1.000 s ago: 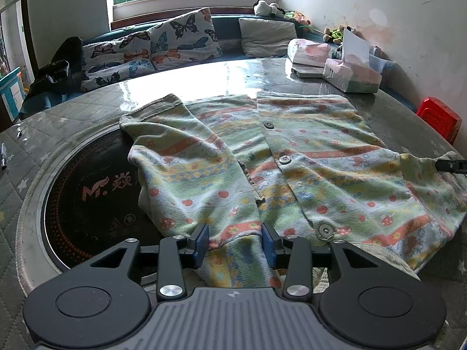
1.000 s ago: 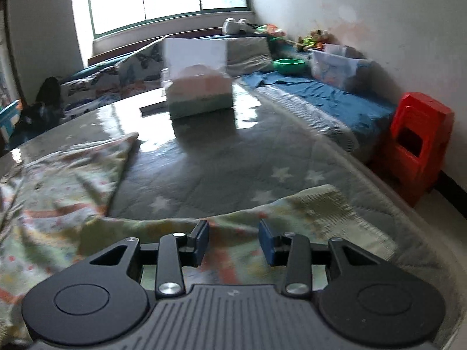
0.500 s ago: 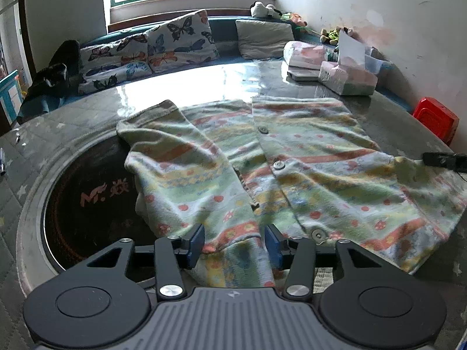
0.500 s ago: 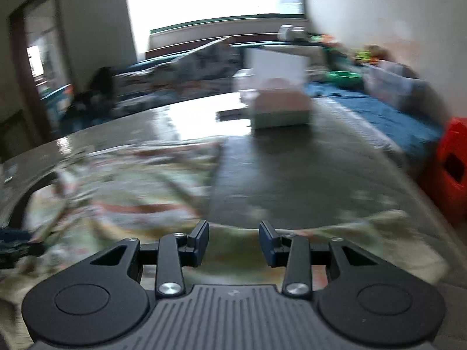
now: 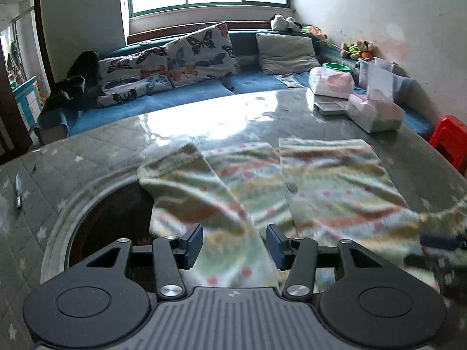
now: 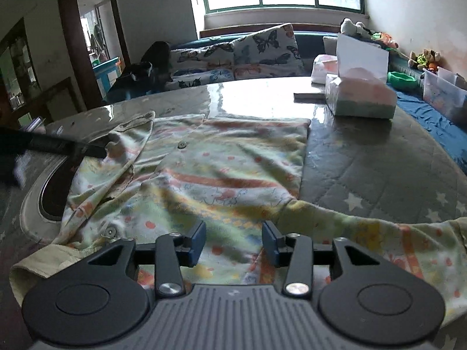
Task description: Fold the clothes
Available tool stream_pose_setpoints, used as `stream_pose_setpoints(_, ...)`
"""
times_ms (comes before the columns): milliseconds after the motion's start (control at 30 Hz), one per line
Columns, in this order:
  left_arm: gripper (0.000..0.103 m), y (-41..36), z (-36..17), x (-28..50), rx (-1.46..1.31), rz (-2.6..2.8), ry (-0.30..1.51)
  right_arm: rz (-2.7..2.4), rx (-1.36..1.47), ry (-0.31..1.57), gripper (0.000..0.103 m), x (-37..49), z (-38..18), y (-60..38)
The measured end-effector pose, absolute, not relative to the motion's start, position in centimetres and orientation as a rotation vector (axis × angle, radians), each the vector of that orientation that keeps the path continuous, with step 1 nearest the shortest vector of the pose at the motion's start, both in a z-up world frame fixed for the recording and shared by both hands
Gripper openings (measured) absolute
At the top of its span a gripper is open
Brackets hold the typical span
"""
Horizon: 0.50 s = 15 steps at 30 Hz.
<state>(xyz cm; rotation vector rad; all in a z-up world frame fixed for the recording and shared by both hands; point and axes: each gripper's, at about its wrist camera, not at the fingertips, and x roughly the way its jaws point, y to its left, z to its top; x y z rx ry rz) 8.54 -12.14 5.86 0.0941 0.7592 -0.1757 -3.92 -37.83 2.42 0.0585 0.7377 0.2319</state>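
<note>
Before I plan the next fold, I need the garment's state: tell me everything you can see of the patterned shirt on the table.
The patterned shirt is soft, wrinkled cloth, pale green with orange, yellow and blue bands and small red motifs. It lies front up on the table, buttoned down the middle. One sleeve is folded across the body and partly overlies the dark round inset; the other stretches out sideways. The left gripper and right gripper, both open, straddle its cloth; no grip shows.

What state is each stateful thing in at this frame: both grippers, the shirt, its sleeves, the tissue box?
Left gripper: jaws open, cloth between them.
Right gripper: jaws open over the shirt.
Shirt: spread flat, front up, wrinkled, partly buttoned.
One sleeve: folded across the front.
Other sleeve: stretched outward, unfolded.
Tissue box: upright, opened.
</note>
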Motion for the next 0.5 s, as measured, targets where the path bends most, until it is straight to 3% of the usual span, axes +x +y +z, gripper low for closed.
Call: stream_pose_setpoints(500,0.05,-11.6,3.7,19.8,0.021,-0.049,0.793,0.261,0.076,0.737,0.056,-4.0,1.8,-37.9)
